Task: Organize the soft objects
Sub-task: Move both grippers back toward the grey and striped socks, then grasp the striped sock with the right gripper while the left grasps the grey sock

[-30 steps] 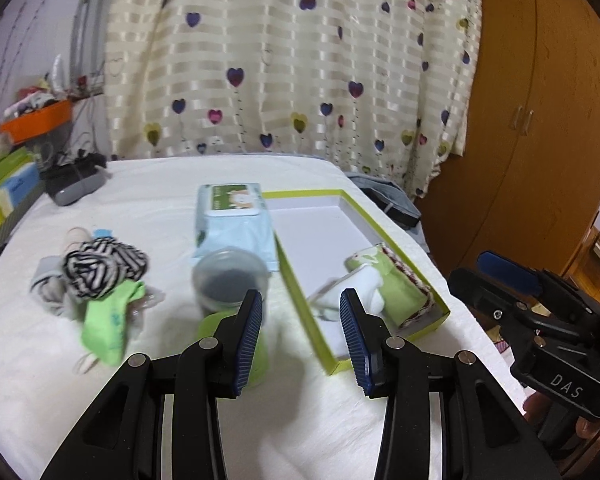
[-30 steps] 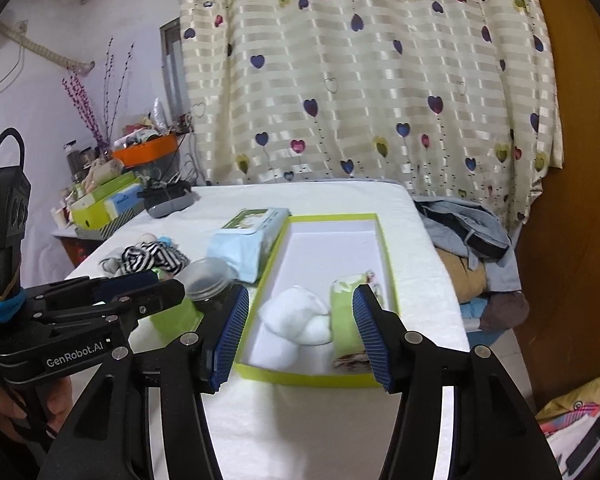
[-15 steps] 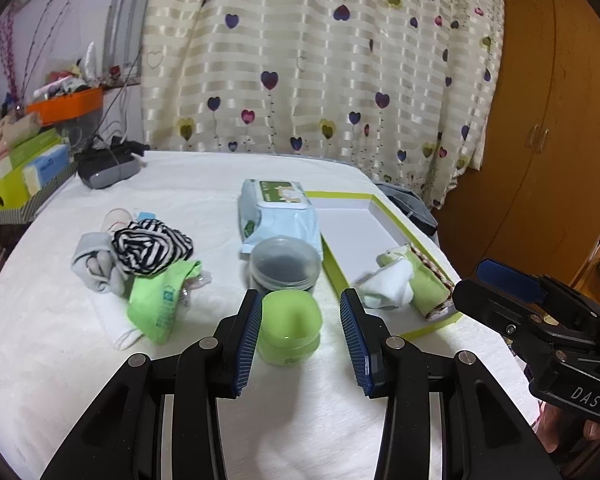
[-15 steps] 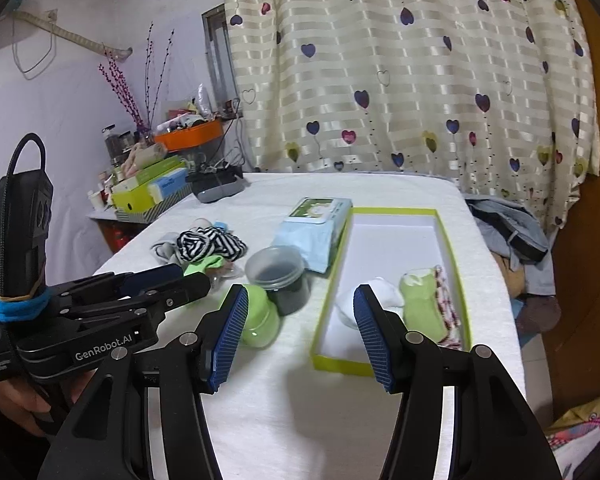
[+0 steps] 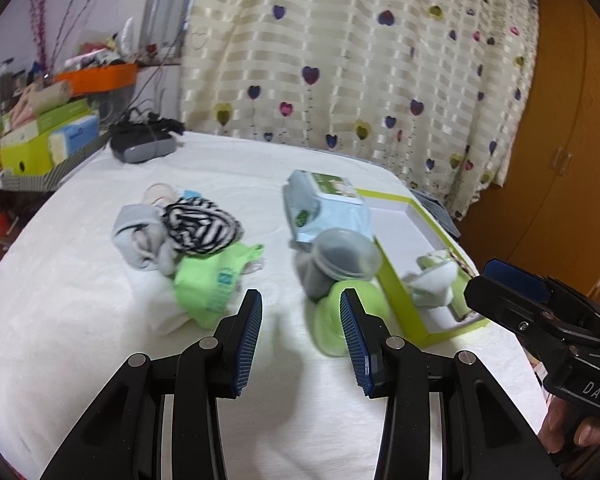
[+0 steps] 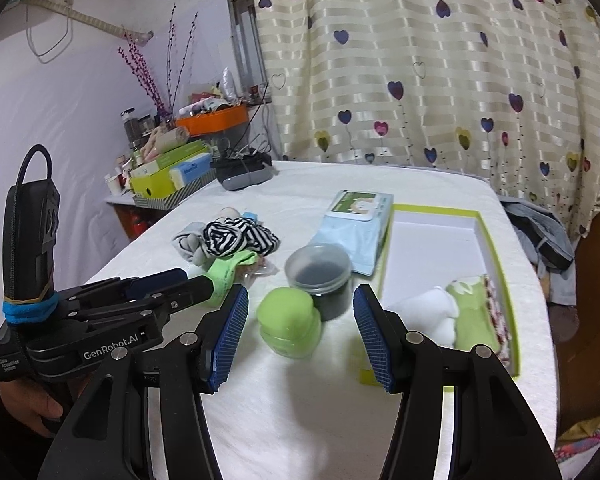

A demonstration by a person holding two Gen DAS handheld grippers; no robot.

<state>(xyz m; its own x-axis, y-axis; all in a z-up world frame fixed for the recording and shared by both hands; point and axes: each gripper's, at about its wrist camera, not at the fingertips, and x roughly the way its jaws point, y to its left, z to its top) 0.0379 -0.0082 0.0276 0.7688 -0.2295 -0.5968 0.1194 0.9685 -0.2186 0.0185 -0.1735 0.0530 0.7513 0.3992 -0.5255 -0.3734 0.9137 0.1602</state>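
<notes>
Left wrist view: left tool (image 5: pixel 300 316) was open and empty, pile of socks (image 5: pixel 188 240) lying ahead and to its left on the counter (image 5: pixel 100 360), green sock (image 5: pixel 208 284) nearest.

Right wrist view: right tool (image 6: pixel 300 320) was open, empty, facing the green jar (image 6: pixel 290 326); box (image 6: pixel 496 248) to its right held rolled socks (image 6: pixel 460 316). Left hand looked nearer the pile.

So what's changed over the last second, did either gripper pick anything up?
No. Both views have swung left: the left gripper, which framed the box edge and jars, now faces the sock pile; the right gripper has gone from the box to the green jar. Both are open and empty as before. Socks, jars, the wipes pack and box contents lie where they were.
</notes>
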